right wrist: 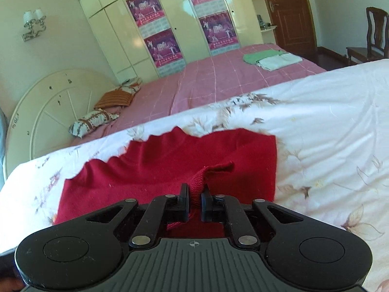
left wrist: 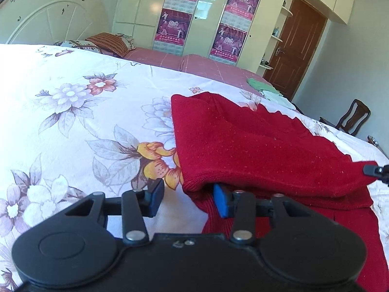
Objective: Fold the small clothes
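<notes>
One red knit sweater (left wrist: 255, 146) lies on the floral quilt (left wrist: 73, 102) of the bed, its near layer lifted. The right gripper (right wrist: 194, 200) has its fingers clamped on a ribbed fold of the sweater. The left gripper (left wrist: 188, 200) has its fingers apart, one blue pad under the sweater's edge. Far off, two folded cloths (right wrist: 272, 59) lie on the pink sheet (right wrist: 206, 82), and four posters (right wrist: 155, 26) hang on the wardrobe.
</notes>
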Available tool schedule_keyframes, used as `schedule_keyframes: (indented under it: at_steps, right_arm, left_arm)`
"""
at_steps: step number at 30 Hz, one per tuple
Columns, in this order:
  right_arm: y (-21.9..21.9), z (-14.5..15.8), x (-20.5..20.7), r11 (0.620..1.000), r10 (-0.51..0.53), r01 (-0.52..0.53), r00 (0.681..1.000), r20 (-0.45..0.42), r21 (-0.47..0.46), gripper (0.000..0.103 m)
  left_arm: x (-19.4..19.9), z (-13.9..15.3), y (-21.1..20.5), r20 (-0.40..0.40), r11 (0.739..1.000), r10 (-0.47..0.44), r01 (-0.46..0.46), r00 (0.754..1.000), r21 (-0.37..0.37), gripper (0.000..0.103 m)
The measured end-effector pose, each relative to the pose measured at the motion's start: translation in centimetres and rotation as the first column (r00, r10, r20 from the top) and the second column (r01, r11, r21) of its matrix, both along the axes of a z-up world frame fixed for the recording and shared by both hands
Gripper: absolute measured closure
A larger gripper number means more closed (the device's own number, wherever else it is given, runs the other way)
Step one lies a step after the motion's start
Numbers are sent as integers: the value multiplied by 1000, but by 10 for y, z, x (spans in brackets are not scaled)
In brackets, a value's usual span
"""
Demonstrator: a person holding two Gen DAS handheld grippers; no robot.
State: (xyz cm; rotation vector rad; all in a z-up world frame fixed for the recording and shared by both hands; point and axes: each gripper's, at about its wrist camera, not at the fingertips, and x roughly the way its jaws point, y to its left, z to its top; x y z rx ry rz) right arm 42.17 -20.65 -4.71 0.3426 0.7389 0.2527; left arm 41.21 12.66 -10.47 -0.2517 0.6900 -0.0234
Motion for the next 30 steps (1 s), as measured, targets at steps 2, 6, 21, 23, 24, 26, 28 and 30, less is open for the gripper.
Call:
schedule_keyframes:
  at_steps: [2, 6, 21, 23, 24, 26, 28, 30]
  right_arm:
    - [-2, -5, -5, 1000, -10, 10, 1000, -11, -4, 95]
    - [-6, -20, -3, 1000, -23, 23, 998, -50, -14, 95]
    - [-18, -6, -15, 988, -98, 98, 995, 6, -122, 88]
    - [-14, -1, -16, 993, -72, 75, 997, 35, -97, 65]
    - [-9, -2, -15, 994, -52, 55, 998, 40, -92, 65]
    - [3, -11, -8, 994, 9, -9, 1000, 1, -111, 65]
    - [11, -28, -3, 983, 38, -47, 998, -54, -180, 66]
    - [13, -28, -6, 975, 61, -66, 998, -28, -213, 66]
  left_arm:
    - [0, 0, 0, -2, 1000, -2, 2, 1000, 3, 63]
    - [0, 0, -1, -8, 1000, -13, 13, 1000, 18, 64]
    - [-11, 42, -8, 82, 984, -177, 178, 981, 0, 51]
    - [1, 39, -25, 75, 975, -222, 224, 972, -14, 51]
    - [8, 33, -33, 49, 969, -243, 245, 969, -18, 51]
    - [20, 9, -45, -52, 962, -273, 272, 961, -28, 49]
    - [14, 3, -50, -22, 955, -297, 297, 955, 18, 48]
    - [11, 10, -44, 11, 955, -295, 296, 955, -9, 49]
